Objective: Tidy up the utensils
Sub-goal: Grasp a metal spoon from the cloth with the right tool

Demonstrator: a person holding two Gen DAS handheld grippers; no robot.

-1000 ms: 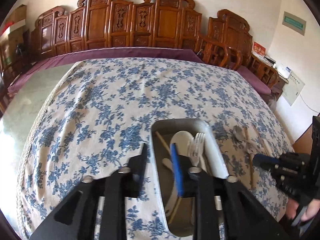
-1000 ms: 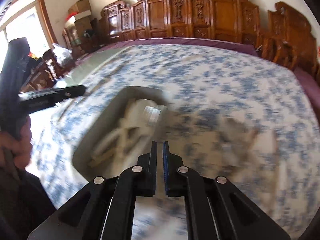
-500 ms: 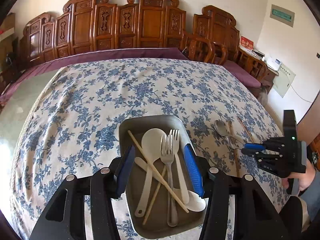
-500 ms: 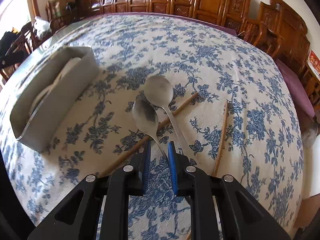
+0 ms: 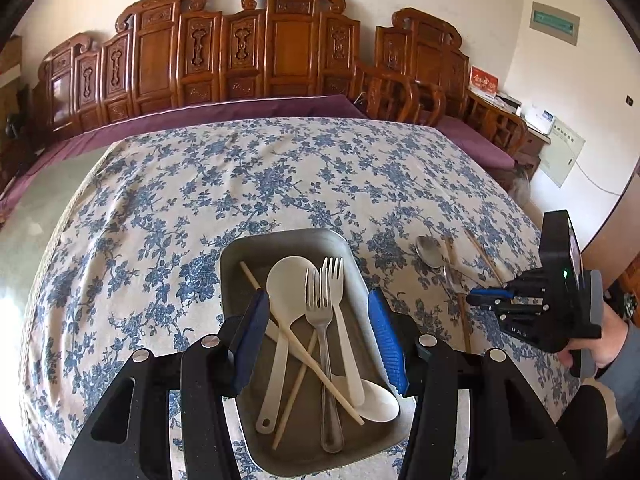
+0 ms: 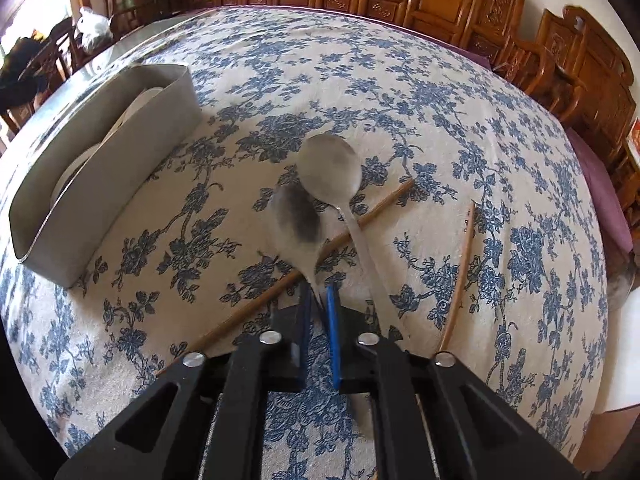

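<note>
The left tongs point(image 5: 318, 340) hang half open with nothing between the pads, straddling the metal tray point(image 5: 280, 240) on the flowered desk point(image 5: 160, 208), where a white spoon point(image 5: 286, 292), two forks point(image 5: 318, 300) and chopsticks point(image 5: 296, 320) lie. Right of the tray, the right tongs point(image 6: 319, 300) have just closed on the handle of the smaller metal spoon point(image 6: 296, 216), its bowl blurred. Just beyond it, right of the tray, a larger metal spoon point(image 6: 330, 168) lies across a chopstick point(image 6: 376, 210).
</note>
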